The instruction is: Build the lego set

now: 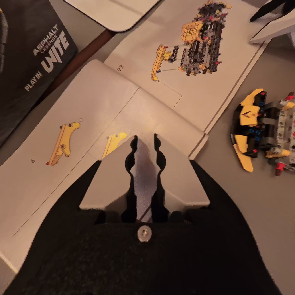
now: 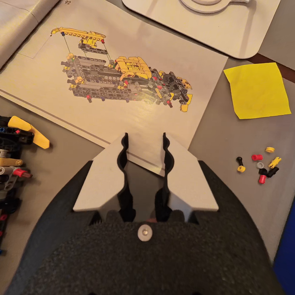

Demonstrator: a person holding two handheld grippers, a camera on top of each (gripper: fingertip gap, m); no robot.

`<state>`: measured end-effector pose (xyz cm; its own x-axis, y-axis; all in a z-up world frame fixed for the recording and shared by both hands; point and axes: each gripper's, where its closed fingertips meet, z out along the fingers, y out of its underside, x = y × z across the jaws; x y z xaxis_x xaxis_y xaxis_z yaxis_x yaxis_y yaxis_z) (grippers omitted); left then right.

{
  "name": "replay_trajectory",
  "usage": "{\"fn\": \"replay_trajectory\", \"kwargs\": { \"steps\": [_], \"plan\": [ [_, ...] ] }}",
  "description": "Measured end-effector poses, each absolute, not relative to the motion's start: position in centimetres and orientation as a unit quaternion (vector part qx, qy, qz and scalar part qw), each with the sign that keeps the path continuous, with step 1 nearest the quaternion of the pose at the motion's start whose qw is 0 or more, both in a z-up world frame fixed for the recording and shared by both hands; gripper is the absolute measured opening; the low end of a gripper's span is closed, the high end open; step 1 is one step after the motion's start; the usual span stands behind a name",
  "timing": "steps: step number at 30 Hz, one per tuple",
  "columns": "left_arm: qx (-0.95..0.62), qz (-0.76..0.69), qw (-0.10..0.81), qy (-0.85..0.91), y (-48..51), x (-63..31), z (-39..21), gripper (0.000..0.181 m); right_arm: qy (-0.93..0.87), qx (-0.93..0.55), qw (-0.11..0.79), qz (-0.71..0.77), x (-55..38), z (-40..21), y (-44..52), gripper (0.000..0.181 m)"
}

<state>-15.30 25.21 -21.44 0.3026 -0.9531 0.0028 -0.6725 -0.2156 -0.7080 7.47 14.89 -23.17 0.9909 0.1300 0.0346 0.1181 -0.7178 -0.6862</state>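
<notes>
The open instruction booklet [image 1: 143,103] lies flat on the grey table and also shows in the right wrist view [image 2: 111,119]. My left gripper [image 1: 145,135] hangs over its left page, open and empty. A part-built yellow, black and grey lego car [image 1: 261,132] sits to the right of the booklet; in the right wrist view it lies at the left edge [image 2: 14,159]. My right gripper [image 2: 145,134] is open and empty over the booklet's lower corner. Several small loose lego pins [image 2: 258,166], red, yellow and black, lie to its right.
A dark set box [image 1: 32,63] stands at the left. A white tray [image 2: 207,27] lies beyond the booklet. A yellow paper square [image 2: 257,91] lies at the right. The other gripper's tip [image 1: 271,16] shows at the top right of the left wrist view.
</notes>
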Motion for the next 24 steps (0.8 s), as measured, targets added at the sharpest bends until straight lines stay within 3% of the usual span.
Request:
{"fn": "replay_trajectory", "kwargs": {
  "steps": [3, 7, 13, 17, 24],
  "plan": [
    [-0.739, -0.263, 0.326, 0.528, 23.3, -16.1, -18.6, 0.029, -0.070, -0.925, 0.374, 0.015, 7.0, -21.5, 14.3, 0.053],
    [-0.698, -0.356, 0.330, 0.526, 15.4, -17.7, -14.6, 0.033, -0.083, -0.880, 0.458, 0.099, 2.6, -15.2, 10.5, 0.051],
    [-0.718, -0.351, 0.292, 0.525, 3.3, -20.5, -17.3, 0.065, -0.101, -0.858, 0.461, 0.201, -4.4, -14.5, 1.3, 0.050],
    [-0.758, -0.264, 0.325, 0.500, 1.0, -21.4, -18.8, 0.071, -0.073, -0.845, 0.475, 0.235, -5.9, -14.2, -2.8, 0.048],
    [-0.822, -0.212, 0.275, 0.452, -0.2, -20.9, -20.7, 0.071, -0.050, -0.817, 0.515, 0.254, -7.5, -12.4, -6.4, 0.049]
  ]
}}
